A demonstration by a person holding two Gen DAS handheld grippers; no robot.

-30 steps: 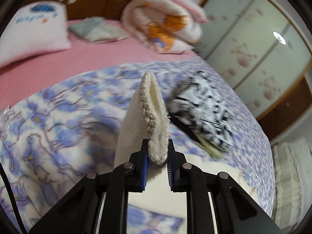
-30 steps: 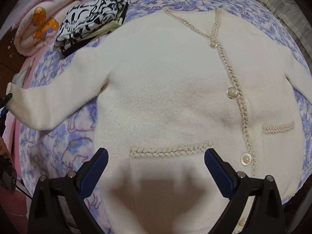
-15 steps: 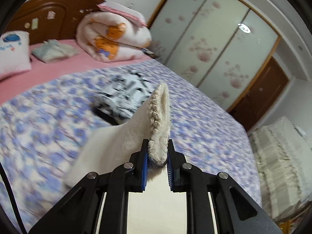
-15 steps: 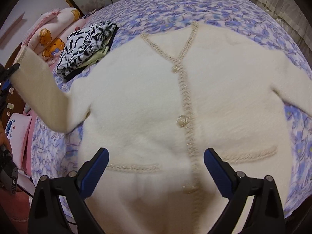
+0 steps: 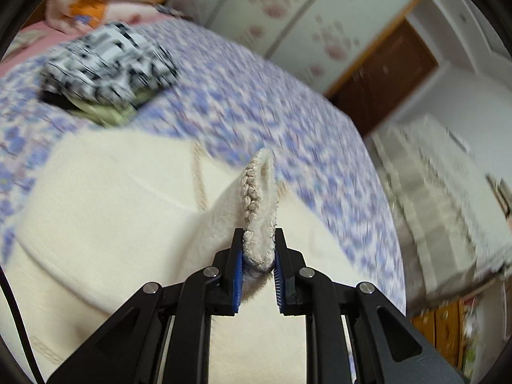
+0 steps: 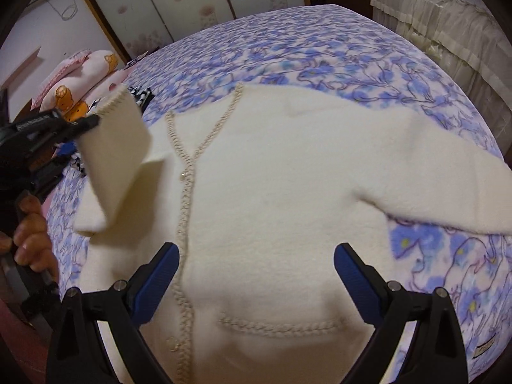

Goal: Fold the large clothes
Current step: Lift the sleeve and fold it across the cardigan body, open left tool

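A cream knit cardigan (image 6: 272,172) with braided trim and buttons lies front up on the blue flowered bedspread (image 6: 320,48). My left gripper (image 5: 258,246) is shut on the braided cuff (image 5: 257,198) of one sleeve and holds it lifted over the cardigan's body (image 5: 96,192). In the right wrist view that sleeve (image 6: 112,160) hangs folded inward from the left gripper (image 6: 92,121). My right gripper (image 6: 256,278) is open and empty above the lower front, near a pocket trim (image 6: 278,324). The other sleeve (image 6: 448,185) lies stretched out to the right.
A folded black-and-white patterned garment (image 5: 105,64) lies on the bed beyond the cardigan. A rolled bear-print quilt (image 6: 80,86) sits at the head of the bed. Wardrobe doors (image 5: 288,25) and a cream covered piece of furniture (image 6: 448,25) stand beside the bed.
My left gripper has carried the sleeve cuff up and inward over the cardigan's body. My right gripper stays open and has shifted along the lower front.
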